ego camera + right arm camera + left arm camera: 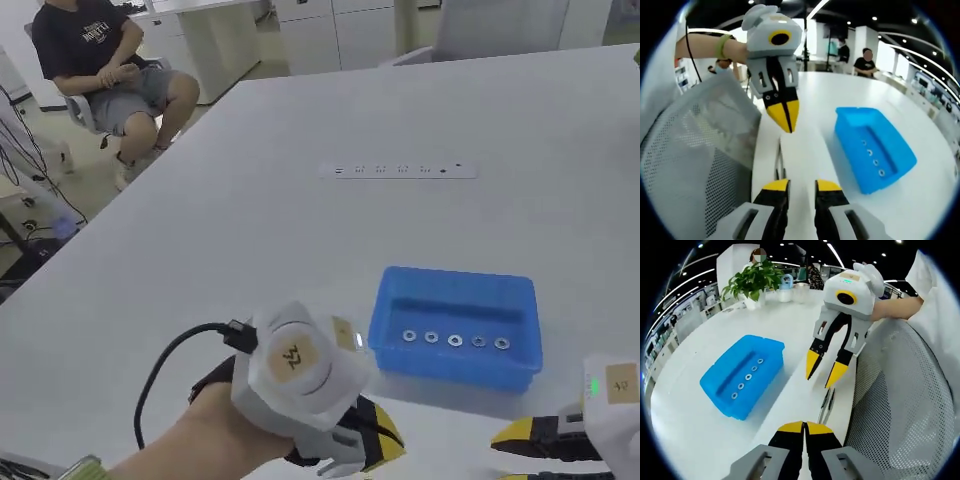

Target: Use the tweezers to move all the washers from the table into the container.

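Yellow-tipped left gripper (pixel 802 426) pinched shut, I hold right gripper (pixel 802 184) parted, near steel tweezers (pixel 826 407) lying lengthwise along table's (pixel 790 315) near edge.

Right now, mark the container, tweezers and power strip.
container (pixel 450 368), head view, front wall.
tweezers (pixel 827 404), left gripper view, middle of the shaft.
power strip (pixel 400 171), head view, middle of its top face.

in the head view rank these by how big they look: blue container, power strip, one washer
1. blue container: largest.
2. white power strip: nearly as long, much thinner; it lies farther from the camera, so its true size against the container is unsure.
3. washer: smallest by far.
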`<state>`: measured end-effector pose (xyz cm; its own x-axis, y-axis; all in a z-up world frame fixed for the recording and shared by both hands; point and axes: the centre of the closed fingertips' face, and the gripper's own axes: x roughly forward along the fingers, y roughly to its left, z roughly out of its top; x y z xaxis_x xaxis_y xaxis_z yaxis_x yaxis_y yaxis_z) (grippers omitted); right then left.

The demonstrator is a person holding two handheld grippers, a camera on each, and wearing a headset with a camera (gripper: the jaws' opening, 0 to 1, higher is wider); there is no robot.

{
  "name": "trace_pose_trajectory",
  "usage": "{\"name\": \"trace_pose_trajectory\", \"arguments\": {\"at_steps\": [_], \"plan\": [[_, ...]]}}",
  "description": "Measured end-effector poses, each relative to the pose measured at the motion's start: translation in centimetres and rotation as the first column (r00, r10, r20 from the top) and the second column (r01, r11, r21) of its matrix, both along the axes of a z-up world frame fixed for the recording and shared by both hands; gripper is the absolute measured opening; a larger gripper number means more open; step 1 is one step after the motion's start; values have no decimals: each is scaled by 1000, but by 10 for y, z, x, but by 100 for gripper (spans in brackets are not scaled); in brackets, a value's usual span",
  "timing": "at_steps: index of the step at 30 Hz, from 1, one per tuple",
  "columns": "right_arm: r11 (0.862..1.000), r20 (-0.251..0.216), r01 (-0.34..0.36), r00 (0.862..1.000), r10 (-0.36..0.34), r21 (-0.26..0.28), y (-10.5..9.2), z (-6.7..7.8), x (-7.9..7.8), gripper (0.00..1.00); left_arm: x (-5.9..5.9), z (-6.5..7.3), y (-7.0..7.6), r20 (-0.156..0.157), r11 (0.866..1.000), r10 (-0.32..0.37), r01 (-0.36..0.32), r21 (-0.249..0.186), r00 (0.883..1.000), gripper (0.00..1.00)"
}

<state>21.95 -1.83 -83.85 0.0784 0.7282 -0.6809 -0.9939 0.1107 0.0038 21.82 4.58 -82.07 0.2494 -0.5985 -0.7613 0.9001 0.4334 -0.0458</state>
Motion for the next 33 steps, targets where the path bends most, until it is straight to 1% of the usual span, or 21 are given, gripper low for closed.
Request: {"name": "trace_pose_trajectory", "arguments": {"at_steps": [4,7,9,11,12,13,14,16,19,20,21,23,24,25,26,27,28,29,30,32,33], "plan": [[999,3,36,999,-37,23,-3,7,4,17,4,14,7,40,993,100,-97,-69,994,0],[990,-11,100,995,-99,102,-7,25,8,19,5,28,17,28,963,230,-223,-153,973,9],[977,-34,160,987,-157,143,-11,36,14,23,4,33,29,39,949,274,-264,-170,961,18],[948,-34,225,974,-223,224,-16,56,23,26,7,39,42,88,940,315,-298,-166,945,27],[922,-46,272,962,-269,276,-21,68,28,27,8,42,47,108,933,335,-314,-174,936,31],[902,-50,302,952,-302,308,-24,77,31,28,9,49,52,129,918,369,-340,-202,920,36],[871,-49,338,938,-344,357,-30,90,35,30,10,53,54,132,904,396,-361,-228,909,39],[834,-51,368,923,-382,411,-40,105,37,37,14,65,63,134,855,476,-422,-301,869,47],[800,14,403,890,-456,444,-55,119,42,53,22,82,78,138,759,599,-505,-411,789,60],[783,37,421,871,-489,458,-62,125,42,58,25,86,83,152,741,623,-517,-427,767,65],[775,56,424,861,-506,469,-66,129,43,63,27,90,87,163,719,650,-531,-448,742,69],[755,82,439,837,-540,487,-74,135,42,76,30,97,94,176,667,707,-561,-490,685,78],[746,91,435,833,-547,505,-75,138,41,84,32,100,100,173,626,743,-580,-521,646,81],[729,96,429,826,-556,533,-77,144,41,95,33,103,102,166,597,766,-590,-544,622,86],[710,96,438,812,-575,551,-80,147,44,98,35,105,106,153,557,795,-605,-569,587,89],[725,102,429,821,-561,538,-84,146,39,98,36,107,108,157,540,808,-609,-580,567,94],[709,96,453,804,-587,541,-89,146,41,99,38,107,115,173,531,822,-620,-577,542,97],[714,107,452,802,-588,534,-93,145,41,99,39,106,119,192,531,828,-630,-566,526,99],[710,106,468,792,-601,527,-97,143,43,99,39,106,121,206,537,828,-631,-559,522,98],[697,95,512,768,-633,502,-104,137,44,99,39,107,124,200,522,837,-634,-571,509,99],[678,83,531,753,-653,508,-106,138,45,99,39,106,124,202,524,835,-628,-575,511,99]]}}
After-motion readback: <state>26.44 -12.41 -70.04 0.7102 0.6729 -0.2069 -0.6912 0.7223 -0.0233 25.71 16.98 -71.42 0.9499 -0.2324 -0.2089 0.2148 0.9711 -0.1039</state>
